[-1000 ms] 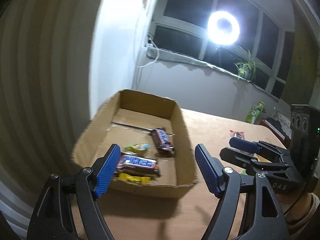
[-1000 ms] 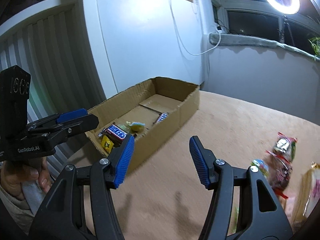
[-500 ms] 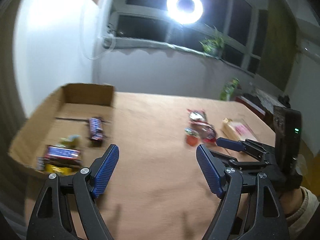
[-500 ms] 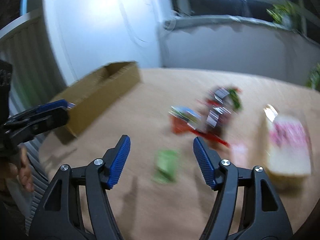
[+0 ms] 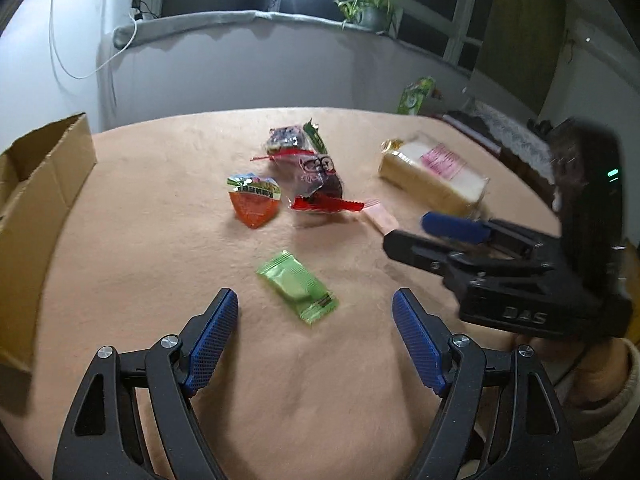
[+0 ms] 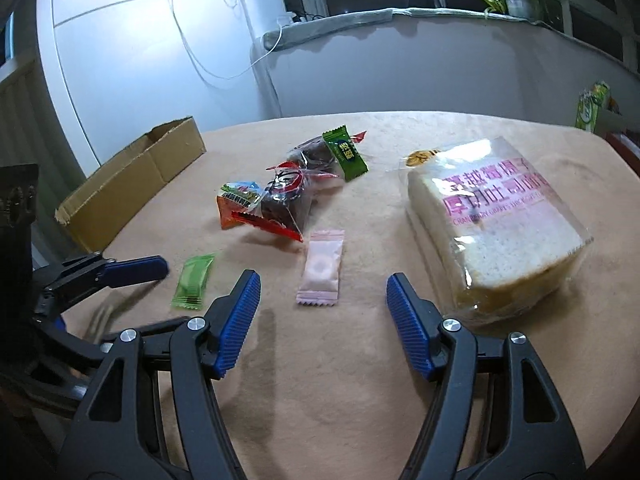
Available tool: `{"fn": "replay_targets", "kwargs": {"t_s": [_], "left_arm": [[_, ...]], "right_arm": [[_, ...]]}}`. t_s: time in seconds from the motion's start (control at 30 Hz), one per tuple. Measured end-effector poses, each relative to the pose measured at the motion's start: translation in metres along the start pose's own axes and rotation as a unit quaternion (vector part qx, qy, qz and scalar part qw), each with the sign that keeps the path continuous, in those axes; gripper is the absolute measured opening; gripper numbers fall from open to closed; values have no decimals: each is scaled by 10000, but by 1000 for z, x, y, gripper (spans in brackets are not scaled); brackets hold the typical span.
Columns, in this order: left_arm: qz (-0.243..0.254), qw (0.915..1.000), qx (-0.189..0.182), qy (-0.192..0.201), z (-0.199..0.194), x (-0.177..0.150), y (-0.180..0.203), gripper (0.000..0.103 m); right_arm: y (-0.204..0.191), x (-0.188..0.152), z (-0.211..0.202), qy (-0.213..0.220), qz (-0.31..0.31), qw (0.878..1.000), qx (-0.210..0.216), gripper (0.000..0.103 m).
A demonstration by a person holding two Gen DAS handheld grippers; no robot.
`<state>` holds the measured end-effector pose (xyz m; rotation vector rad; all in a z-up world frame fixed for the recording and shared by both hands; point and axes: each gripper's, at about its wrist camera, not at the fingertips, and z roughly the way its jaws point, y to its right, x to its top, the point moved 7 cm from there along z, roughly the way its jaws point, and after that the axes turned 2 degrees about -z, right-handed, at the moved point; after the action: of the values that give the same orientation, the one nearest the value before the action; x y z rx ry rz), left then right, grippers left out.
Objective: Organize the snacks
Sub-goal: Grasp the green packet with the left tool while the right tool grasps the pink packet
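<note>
Green candy sachet (image 5: 298, 286): flat on table (image 5: 160, 240), long axis diagonal, ahead of left gripper (image 5: 315, 322), jaws apart, empty. Pink sachet (image 6: 321, 267): lengthwise before right gripper (image 6: 323, 312), likewise empty, parted.

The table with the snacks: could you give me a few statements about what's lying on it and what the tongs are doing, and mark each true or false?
1. The left tongs hold the green packet. False: they are open and empty, the packet lies on the table.
2. The pink packet lies ahead of the right tongs. True.
3. The bread is inside the box. False: it lies on the table, far from the box.
4. The bread is wrapped in clear plastic. True.
</note>
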<state>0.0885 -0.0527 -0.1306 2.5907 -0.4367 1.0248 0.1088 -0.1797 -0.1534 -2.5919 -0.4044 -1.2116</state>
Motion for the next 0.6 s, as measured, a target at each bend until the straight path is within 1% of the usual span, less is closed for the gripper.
{"fn": "replay_targets", "kwargs": {"t_s": [0.07, 0.1, 0.17, 0.23, 0.27, 0.3, 0.33, 0.37, 0.4, 0.43, 0.47, 0.6], "left_arm": [[62, 9998, 193, 8, 6, 0, 1, 80], [96, 9996, 282, 29, 8, 1, 1, 78], [93, 9993, 347, 72, 9, 2, 0, 76], [106, 9989, 449, 79, 11, 2, -1, 67], [114, 9986, 511, 86, 11, 1, -1, 64], [120, 9983, 570, 90, 12, 1, -2, 59], [157, 9980, 600, 87, 12, 1, -2, 50], [178, 9980, 597, 97, 11, 1, -2, 44], [165, 9982, 573, 109, 10, 1, -2, 32], [143, 9983, 557, 117, 10, 0, -4, 24], [118, 9984, 544, 129, 9, 0, -5, 21], [-88, 9993, 315, 170, 7, 0, -11, 21]], "right_arm": [[-3, 2, 6, -85, -106, 9999, -41, 68], [-3, 3, 8, -132, -161, 9997, -142, 68], [-5, 5, 12, -216, -252, 9992, -209, 67], [-8, 6, 15, -317, -445, 9981, -289, 65], [-12, 5, 16, -359, -631, 9968, -332, 58], [-13, 5, 17, -371, -718, 9960, -384, 53], [-14, 5, 17, -363, -797, 9952, -441, 43], [-14, 5, 16, -345, -831, 9950, -430, 35], [-14, 5, 15, -327, -826, 9952, -410, 30], [-12, 5, 14, -311, -814, 9954, -407, 22], [-10, 5, 13, -288, -787, 9957, -389, 22], [-8, 3, 7, -194, -665, 9973, -256, 22]]}}
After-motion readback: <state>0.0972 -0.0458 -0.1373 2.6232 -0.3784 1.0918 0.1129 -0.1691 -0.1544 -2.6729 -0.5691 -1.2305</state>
